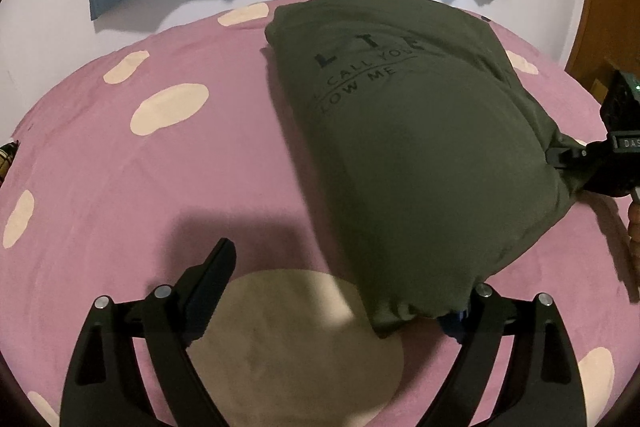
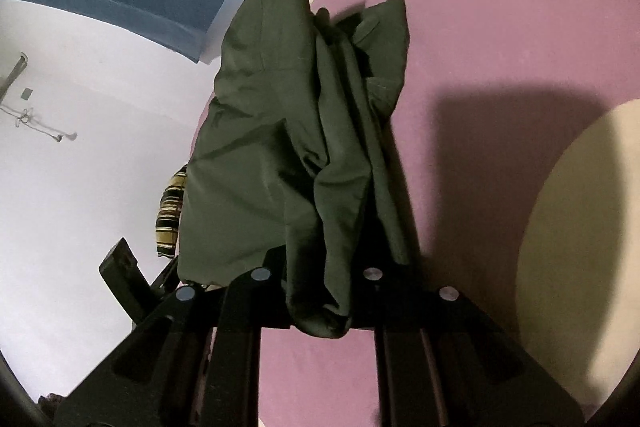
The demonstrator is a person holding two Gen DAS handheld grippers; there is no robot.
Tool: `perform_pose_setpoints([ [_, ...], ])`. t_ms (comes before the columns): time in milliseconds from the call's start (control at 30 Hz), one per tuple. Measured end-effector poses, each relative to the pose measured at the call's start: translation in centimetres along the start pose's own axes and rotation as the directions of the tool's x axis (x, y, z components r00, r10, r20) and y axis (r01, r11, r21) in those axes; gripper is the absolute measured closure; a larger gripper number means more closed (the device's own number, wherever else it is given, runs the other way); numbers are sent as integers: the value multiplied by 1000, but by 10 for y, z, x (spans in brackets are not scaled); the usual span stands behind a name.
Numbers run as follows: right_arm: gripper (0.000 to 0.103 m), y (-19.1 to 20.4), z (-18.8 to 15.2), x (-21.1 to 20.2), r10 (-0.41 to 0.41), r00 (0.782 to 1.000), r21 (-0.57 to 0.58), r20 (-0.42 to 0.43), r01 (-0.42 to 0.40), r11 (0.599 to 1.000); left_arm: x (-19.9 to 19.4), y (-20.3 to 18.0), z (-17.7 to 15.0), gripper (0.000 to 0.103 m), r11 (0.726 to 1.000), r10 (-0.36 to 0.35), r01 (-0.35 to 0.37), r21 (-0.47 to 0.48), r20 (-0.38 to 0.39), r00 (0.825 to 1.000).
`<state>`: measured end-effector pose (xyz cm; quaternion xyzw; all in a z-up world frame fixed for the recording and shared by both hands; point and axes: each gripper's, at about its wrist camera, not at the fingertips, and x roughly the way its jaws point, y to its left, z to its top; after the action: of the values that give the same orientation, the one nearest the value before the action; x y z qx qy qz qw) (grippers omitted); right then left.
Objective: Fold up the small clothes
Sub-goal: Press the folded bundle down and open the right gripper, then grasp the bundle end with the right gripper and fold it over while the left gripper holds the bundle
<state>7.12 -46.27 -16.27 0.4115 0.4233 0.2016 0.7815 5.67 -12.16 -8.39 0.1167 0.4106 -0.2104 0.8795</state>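
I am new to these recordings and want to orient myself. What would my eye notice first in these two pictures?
First, the dark green shirt with printed letters, lying partly folded on the pink bedcover with large cream spots. Next, the right tongs at its right edge, shut on a bunch of the cloth. The left tongs stand wide open at the shirt's near corner, not gripping it.

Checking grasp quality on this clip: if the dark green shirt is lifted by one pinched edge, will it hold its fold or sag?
Probably sag: the dark green shirt already bunches into soft pleats where the right gripper pinches it. It looks light, draping over the pink bedspread. The plush cover may drag it.
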Motion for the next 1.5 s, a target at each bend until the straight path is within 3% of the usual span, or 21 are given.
perform_pose_setpoints([
  [400,84,3,-8,-5,7,1000,34,15,-7,999,-1,3,-1,14,1000,-16,15,-25,-13,1000],
  [600,73,3,-12,-10,9,1000,50,22,-10,999,-1,11,-3,15,996,-63,60,-62,-43,997],
  [700,66,5,-15,-24,-7,999,47,32,5,999,-6,16,-10,15,992,-109,104,-69,-65,992],
  [767,55,6,-15,-32,-13,999,49,45,11,999,-14,19,-16,15,988,-150,146,-56,-76,986],
  [800,52,8,-14,-36,-23,998,44,57,21,999,-21,21,-19,15,984,-176,173,-48,-73,982],
  [833,42,10,-13,-40,-38,997,39,69,35,999,-29,24,-21,15,981,-194,192,-41,-63,979],
  [900,39,14,-6,-48,-69,992,27,104,67,997,-44,32,-18,15,978,-209,208,-32,-27,977],
  [1100,31,12,39,-35,-2,994,32,113,-1,999,-46,57,34,15,975,-203,208,-71,73,976],
  [1233,28,-2,83,-8,39,994,79,100,-47,996,-9,60,81,15,961,-251,256,-103,58,966],
  [1300,28,-5,101,3,37,994,91,103,-47,995,9,57,99,15,964,-240,244,-106,45,970],
  [1433,28,5,129,23,61,994,30,95,-64,997,42,55,130,15,974,-203,205,-100,22,979],
  [1500,36,13,138,34,63,995,-15,74,-62,998,54,54,139,15,974,-201,201,-104,10,979],
])
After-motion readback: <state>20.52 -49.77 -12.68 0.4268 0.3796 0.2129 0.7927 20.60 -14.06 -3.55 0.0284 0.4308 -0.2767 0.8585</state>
